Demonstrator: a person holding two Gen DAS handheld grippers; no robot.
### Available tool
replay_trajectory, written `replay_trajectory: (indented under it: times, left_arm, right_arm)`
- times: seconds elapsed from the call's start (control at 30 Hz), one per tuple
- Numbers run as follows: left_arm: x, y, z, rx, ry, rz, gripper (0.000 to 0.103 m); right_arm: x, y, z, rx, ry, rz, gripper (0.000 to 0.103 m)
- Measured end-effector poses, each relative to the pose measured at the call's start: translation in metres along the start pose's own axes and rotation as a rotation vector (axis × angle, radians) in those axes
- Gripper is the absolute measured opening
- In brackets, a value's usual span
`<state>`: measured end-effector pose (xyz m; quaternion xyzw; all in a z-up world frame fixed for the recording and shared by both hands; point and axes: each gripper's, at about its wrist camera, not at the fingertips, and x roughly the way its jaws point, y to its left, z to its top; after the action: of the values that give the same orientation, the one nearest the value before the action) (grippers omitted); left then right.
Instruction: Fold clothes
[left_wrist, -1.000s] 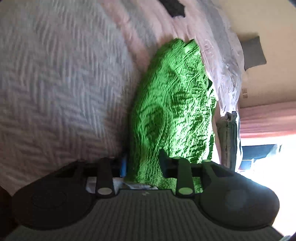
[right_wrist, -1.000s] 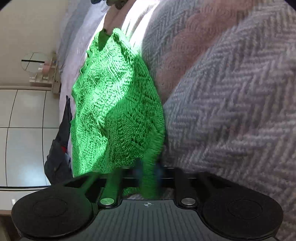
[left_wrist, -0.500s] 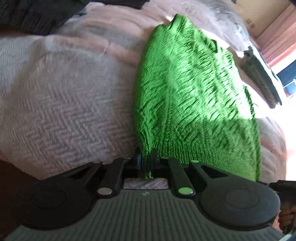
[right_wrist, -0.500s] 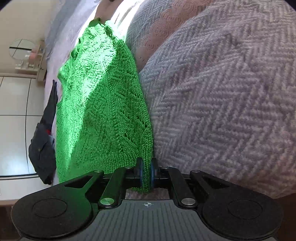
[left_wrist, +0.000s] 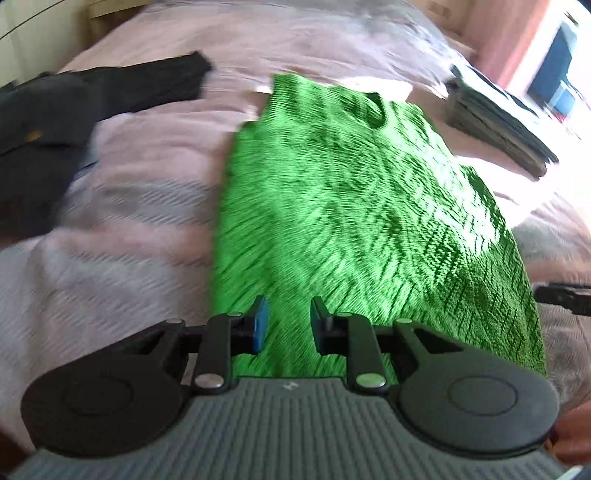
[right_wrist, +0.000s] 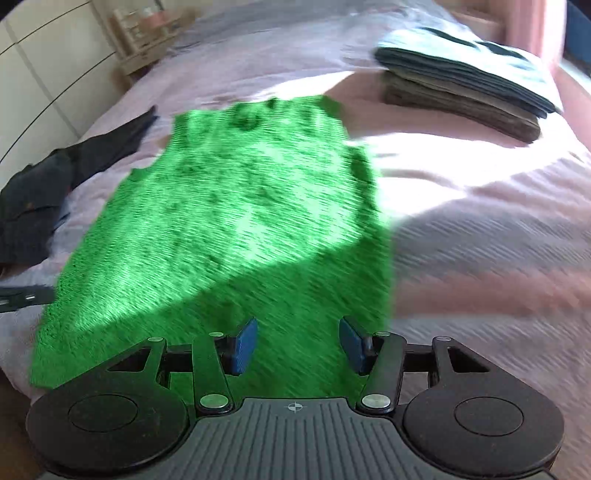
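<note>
Released, green sweater (left_wrist: 354, 206) lies flat beneath both parted claws (left_wrist: 286, 325) (right_wrist: 297, 345).

blur: green sweater (right_wrist: 236, 229) knit smeared | cut off: dark garment (left_wrist: 55, 122) at left edge, perhaps trousers

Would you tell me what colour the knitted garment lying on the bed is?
Bright green knitted garment, clearest in the left wrist view.
</note>
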<state>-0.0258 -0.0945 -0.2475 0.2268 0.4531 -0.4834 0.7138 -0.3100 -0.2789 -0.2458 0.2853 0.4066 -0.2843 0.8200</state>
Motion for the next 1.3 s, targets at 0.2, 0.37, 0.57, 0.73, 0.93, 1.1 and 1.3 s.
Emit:
replay_trajectory:
  times: [0.2,0.37,0.57,0.73,0.93,1.1,1.3]
  left_arm:
    - [0.059,-0.011,0.044,0.083,-0.006,-0.072,0.018]
    - [0.097,0.005,0.097,0.074,-0.033,-0.112,0.015]
    - [0.163,0.008,0.142,0.157,-0.016,-0.144,0.014]
    - [0.211,-0.004,0.176,0.224,-0.04,-0.151,0.013]
    - [0.231,-0.011,0.217,0.256,-0.072,-0.185,0.012]
    - [0.234,-0.004,0.226,0.262,-0.07,-0.204,0.012]
    - [0.263,0.003,0.257,0.248,-0.125,-0.163,0.007]
  right_arm:
    - [0.06,0.047,0.04,-0.13,-0.051,-0.026,0.045]
    - [0.104,0.054,0.079,-0.123,-0.06,-0.059,0.043]
    - [0.162,0.051,0.119,-0.132,-0.07,-0.109,0.038]
    - [0.211,0.042,0.143,-0.141,-0.07,-0.151,0.038]
    - [0.232,0.03,0.182,-0.145,-0.138,-0.188,0.038]
    - [0.235,0.027,0.197,-0.189,-0.146,-0.187,0.038]
    - [0.268,0.015,0.224,-0.241,-0.158,-0.209,0.038]
